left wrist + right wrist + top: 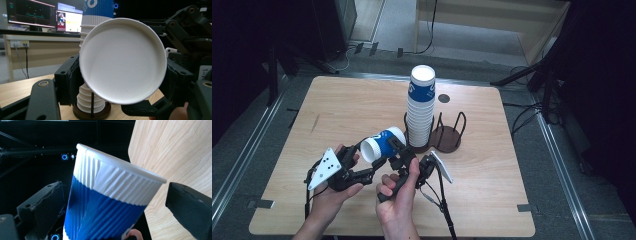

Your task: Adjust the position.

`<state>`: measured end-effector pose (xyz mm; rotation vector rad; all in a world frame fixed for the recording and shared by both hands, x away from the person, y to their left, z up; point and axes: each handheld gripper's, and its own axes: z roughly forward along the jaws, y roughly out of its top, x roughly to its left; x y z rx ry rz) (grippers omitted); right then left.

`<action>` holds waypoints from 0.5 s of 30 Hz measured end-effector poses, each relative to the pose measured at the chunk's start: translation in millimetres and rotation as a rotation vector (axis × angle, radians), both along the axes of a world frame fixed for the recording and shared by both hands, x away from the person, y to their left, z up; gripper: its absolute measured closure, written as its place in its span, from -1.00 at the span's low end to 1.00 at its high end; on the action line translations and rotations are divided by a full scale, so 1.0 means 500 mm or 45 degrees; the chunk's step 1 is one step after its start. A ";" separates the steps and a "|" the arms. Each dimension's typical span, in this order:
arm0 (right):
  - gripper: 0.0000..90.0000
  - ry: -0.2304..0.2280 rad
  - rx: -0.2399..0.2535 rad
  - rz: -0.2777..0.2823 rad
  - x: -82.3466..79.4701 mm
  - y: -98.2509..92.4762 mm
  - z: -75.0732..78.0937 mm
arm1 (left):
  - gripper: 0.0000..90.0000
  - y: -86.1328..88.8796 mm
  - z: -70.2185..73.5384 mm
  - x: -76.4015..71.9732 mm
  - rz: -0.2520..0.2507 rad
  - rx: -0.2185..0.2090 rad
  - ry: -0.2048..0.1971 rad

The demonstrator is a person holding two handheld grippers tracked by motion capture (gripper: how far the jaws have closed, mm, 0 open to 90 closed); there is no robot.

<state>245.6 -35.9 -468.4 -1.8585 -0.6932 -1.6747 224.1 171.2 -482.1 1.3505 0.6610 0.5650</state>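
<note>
A blue paper cup with a white ribbed band (pixel 384 142) lies on its side in the air above the table's front middle. Its white round end (pixel 122 60) faces the left gripper's camera. My left gripper (pixel 368 162) is shut on that end, one black jaw at each side (pixel 122 82). My right gripper (pixel 398 151) comes in from the front, and the cup (pixel 110 202) stands between its jaws. The jaws are open: the right fingertip (pixel 190 205) is clearly apart from the cup wall.
A tall stack of the same cups (pixel 420 107) stands in a black wire holder just behind the held cup. An empty holder ring (pixel 447 137) sits beside it on the right. The wooden table (pixel 337 105) has a grey round plug (pixel 443 98) near its back edge.
</note>
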 end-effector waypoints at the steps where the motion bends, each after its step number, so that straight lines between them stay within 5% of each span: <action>1: -0.95 -0.001 0.000 -0.001 0.002 0.000 -0.001 | -0.38 0.000 0.000 0.000 0.001 0.007 0.000; 15: -0.92 0.041 0.037 -0.003 0.028 0.003 -0.005 | -0.38 -0.006 0.000 -0.003 -0.026 0.015 -0.007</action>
